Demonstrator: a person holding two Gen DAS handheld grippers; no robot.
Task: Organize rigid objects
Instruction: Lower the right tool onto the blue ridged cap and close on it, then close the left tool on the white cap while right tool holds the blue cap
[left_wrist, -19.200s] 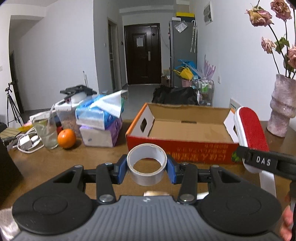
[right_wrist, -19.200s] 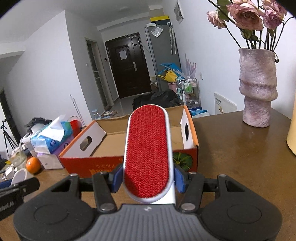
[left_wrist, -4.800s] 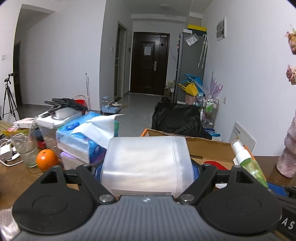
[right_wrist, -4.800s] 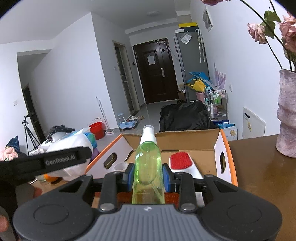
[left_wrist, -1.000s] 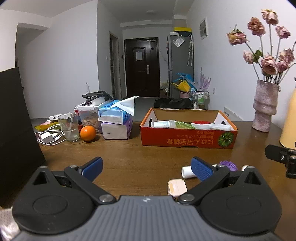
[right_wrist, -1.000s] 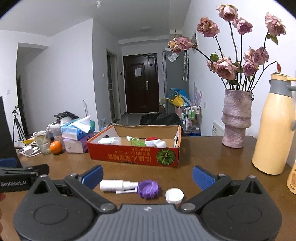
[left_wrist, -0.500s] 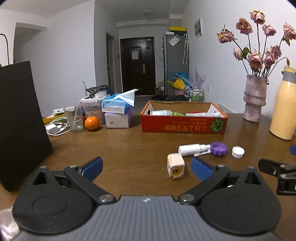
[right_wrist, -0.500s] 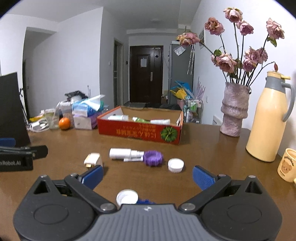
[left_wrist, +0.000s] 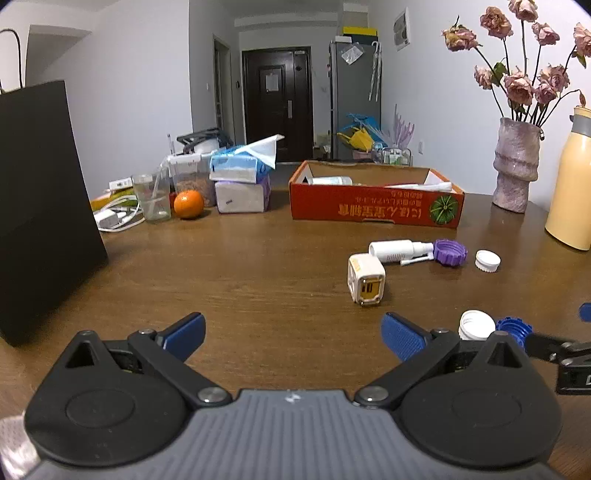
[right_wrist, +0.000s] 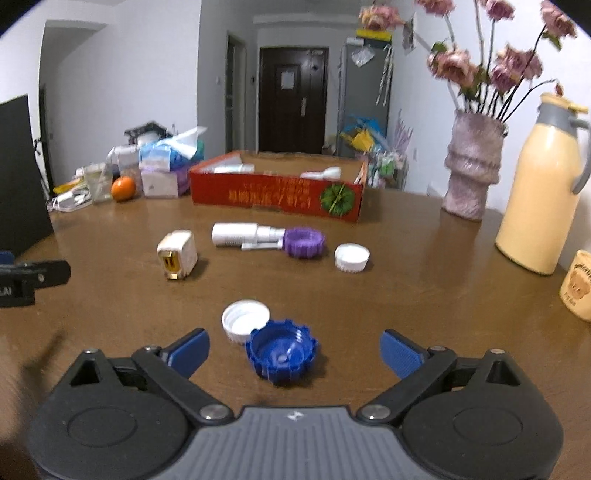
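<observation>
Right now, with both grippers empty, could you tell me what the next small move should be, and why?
Probably ease the right gripper forward and down around the blue cap. Its jaws stand open and empty, the cap lies loose on the table almost between them, and the box already holds other items.

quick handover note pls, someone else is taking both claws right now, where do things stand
Left claw: open, empty, low over bare table.
Right claw: open, empty, with the blue cap between its fingers, ungripped.

Done: the red cardboard box at the back already holds several items, including a white bottle.

Left on the table: blue cap touching an upturned white cap; further back, the white charger cube, the white spray bottle lying on its side, the purple cap at its nozzle, and a second white cap.

Probable next step: shut the right claw on the blue cap and box it.
</observation>
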